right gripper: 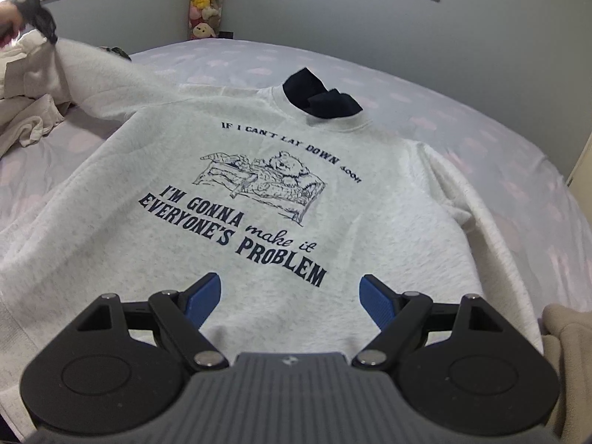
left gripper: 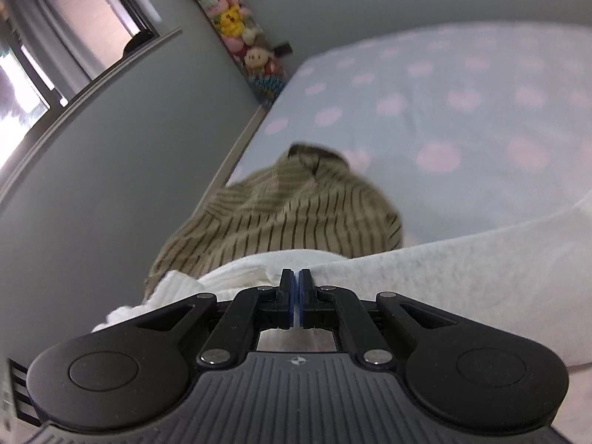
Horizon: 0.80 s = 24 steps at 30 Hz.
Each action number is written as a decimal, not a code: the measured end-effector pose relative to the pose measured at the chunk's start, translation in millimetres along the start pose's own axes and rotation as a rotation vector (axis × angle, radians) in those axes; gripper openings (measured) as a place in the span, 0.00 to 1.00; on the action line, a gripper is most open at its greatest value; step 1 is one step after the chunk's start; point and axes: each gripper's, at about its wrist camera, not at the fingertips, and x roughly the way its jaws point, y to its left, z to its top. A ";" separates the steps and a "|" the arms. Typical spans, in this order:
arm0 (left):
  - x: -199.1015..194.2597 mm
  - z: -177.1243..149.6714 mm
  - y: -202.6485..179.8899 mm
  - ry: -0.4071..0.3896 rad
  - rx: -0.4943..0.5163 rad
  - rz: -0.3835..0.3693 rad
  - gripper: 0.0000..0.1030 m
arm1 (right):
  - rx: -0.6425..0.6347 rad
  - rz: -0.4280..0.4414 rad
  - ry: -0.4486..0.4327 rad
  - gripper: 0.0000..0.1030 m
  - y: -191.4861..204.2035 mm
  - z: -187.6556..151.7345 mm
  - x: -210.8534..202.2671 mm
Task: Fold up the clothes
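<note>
Left gripper (left gripper: 296,277) pinching sweatshirt (right gripper: 259,192) sleeve (lifted), right gripper (right gripper: 290,288) spread above hem

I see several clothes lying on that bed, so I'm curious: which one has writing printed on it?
The light grey sweatshirt spread flat before the open right claw. It bears dark lettering and a bear drawing; the striped garment and white clothes show none.

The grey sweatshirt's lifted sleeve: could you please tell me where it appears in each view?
Left wrist: the sleeve crosses the lower right, pinched in the left tongs.
Right wrist: the sleeve rises at upper left.
Shared landmark: plush toys in the corner.
</note>
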 end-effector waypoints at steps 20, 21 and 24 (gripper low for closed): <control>-144.3 -100.3 -20.9 -0.074 -0.147 -0.347 0.54 | 0.080 0.058 -0.056 0.84 -15.3 0.0 -11.2; -151.7 -110.7 -25.8 -0.046 -0.160 -0.402 0.54 | 0.080 0.057 -0.064 0.84 -15.2 -0.2 -13.3; -174.1 -142.1 -40.7 0.041 -0.198 -0.565 0.54 | 0.082 0.056 -0.083 0.85 -16.0 -0.2 -16.9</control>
